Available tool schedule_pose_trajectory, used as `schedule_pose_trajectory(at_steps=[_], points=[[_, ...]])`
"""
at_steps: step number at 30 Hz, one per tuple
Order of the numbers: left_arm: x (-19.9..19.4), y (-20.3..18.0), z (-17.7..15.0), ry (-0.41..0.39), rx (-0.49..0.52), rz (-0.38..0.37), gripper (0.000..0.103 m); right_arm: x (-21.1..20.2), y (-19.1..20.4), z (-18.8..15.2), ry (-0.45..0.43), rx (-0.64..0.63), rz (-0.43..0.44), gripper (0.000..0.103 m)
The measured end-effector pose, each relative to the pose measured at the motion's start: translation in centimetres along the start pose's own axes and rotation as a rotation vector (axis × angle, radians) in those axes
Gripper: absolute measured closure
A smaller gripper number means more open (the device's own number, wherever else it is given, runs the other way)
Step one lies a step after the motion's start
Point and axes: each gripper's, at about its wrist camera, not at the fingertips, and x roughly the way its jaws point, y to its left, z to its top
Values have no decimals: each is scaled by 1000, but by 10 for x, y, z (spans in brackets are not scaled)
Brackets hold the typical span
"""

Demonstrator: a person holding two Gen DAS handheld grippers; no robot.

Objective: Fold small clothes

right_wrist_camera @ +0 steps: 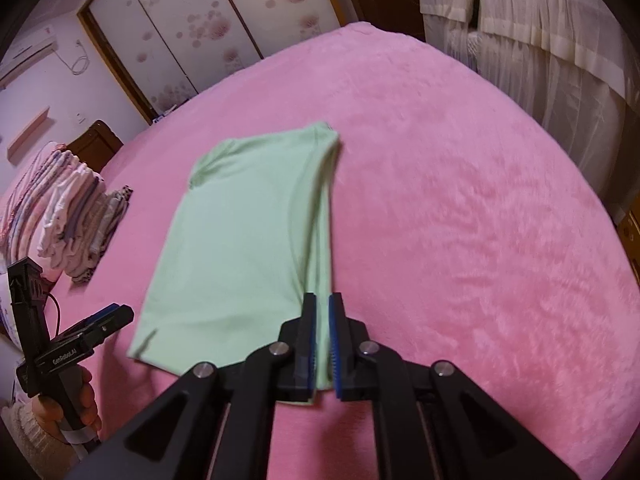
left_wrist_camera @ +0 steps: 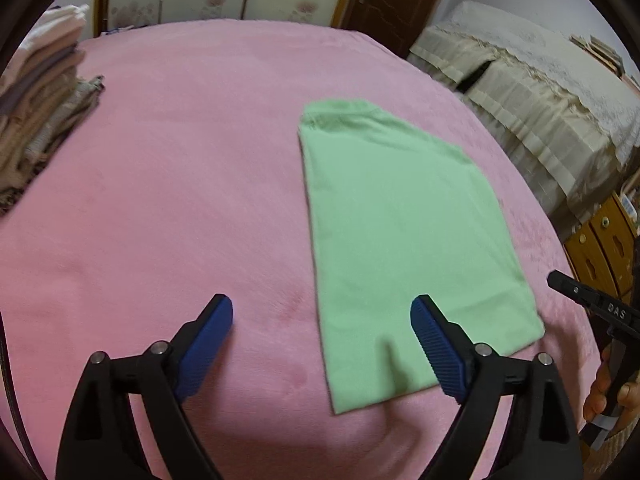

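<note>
Pink bedding [left_wrist_camera: 160,200] covers the bed, and a green shirt [left_wrist_camera: 400,220], already folded lengthwise, lies flat on it near a stack of folded clothes [left_wrist_camera: 44,100]. The left gripper [left_wrist_camera: 322,344] has its fingers spread wide and empty over the near hem, while the right gripper [right_wrist_camera: 323,344] looks nearly closed on the shirt's hem corner. To fold well, both hem corners should probably rise evenly toward the collar; whether the right fingers truly pinch cloth is hard to make out.
</note>
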Motion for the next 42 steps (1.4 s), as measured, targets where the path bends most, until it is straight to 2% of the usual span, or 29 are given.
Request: schedule_pose_trajectory(at_steps=[2,3,4,7,9,11,13,14,19,23,26,30,34,39,42], points=[[-7,3,7,5,-12,9,3,-8,5,5,-14,-9,9,77],[-9,6,11,19,-17,-9,1,-11,7,7,-20,-13,13,73],[-12,7,15,30,-23,-22,1,-16,9,9,-29,-19,16,68],[-23,15,32,29,-34,-55,1,-26,16,20,-45,-46,27,66],[-27,18,40,20,-37,-55,1,-30,19,29,-44,-68,38,60],[-30,19,51,17,-12,-53,1,-29,22,36,-36,-74,39,45],[-26,17,60,52,32,-87,1,-25,21,43,-10,-72,70,34],[-23,17,63,61,42,-99,1,-21,19,47,8,-67,92,33],[0,21,70,112,51,-185,1,13,-3,60,70,11,175,33],[31,25,69,189,31,-205,1,42,-19,67,121,75,234,33],[50,29,70,208,12,-214,1,65,-31,67,165,117,278,33],[72,36,75,238,-50,-283,1,89,-40,68,192,135,323,33],[92,35,79,261,-63,-336,1,104,-45,69,200,161,393,34],[111,37,84,245,-86,-387,1,121,-45,75,208,165,468,43],[124,40,89,233,-111,-435,1,132,-43,79,217,163,497,52]])
